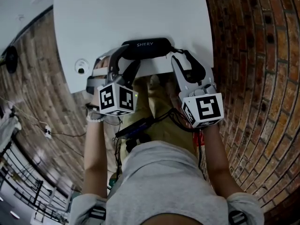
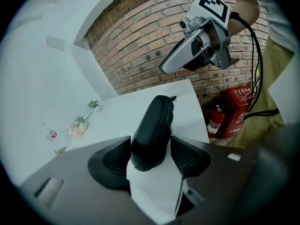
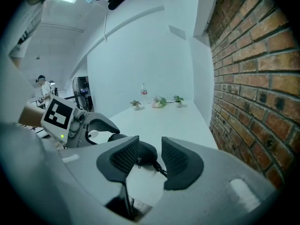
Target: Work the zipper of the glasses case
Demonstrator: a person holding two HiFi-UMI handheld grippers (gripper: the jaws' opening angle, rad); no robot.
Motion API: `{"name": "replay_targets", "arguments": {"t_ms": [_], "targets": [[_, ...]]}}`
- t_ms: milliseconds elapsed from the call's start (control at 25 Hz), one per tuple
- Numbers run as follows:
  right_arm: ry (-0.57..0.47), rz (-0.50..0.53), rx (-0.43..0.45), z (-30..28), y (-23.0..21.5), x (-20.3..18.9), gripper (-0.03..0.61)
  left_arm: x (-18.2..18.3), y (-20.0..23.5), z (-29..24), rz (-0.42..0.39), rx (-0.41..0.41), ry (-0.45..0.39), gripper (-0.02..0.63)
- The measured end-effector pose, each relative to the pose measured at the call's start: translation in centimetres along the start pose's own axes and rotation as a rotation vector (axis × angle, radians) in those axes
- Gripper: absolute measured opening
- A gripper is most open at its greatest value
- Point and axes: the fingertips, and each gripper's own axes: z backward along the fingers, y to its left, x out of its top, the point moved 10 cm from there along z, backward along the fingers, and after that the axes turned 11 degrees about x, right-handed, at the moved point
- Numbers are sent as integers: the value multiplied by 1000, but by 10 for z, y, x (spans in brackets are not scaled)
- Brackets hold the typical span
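A black zippered glasses case [image 1: 147,48] lies along the near edge of the white table [image 1: 117,13]. My left gripper [image 1: 125,60] is shut on the case's left end. In the left gripper view both pads press the sides of the case [image 2: 157,121], which runs away from the camera. My right gripper [image 1: 180,55] is at the case's right end. In the right gripper view its jaws [image 3: 150,149] stand apart. The rounded end of the case [image 3: 147,153] shows in the gap, with the small zipper pull [image 3: 138,161] and a black cord [image 3: 158,168] hanging there. Neither pad touches them.
The table's near edge runs just below the case, with brick floor [image 1: 253,55] to the right. A small round white object [image 1: 81,66] sits on the table at the left. Small potted plants [image 3: 159,101] stand at the far end. A red fire extinguisher [image 2: 214,121] is on the floor.
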Motion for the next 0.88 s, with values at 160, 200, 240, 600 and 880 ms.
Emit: {"name": "replay_targets", "arguments": {"t_ms": [160, 200, 240, 600, 880], "targets": [[19, -21, -2, -4, -4, -5, 152, -1, 5, -5, -2, -8, 0, 268], [25, -24, -1, -5, -5, -6, 152, -1, 6, -6, -1, -9, 0, 268], [30, -25, 2, -6, -5, -7, 152, -1, 7, -7, 0, -9, -1, 268], [84, -21, 34, -21, -3, -21, 152, -4, 13, -13, 6, -4, -17, 262], [108, 14, 42, -33, 1, -24, 130, -6, 17, -15, 29, -25, -38, 267]]}}
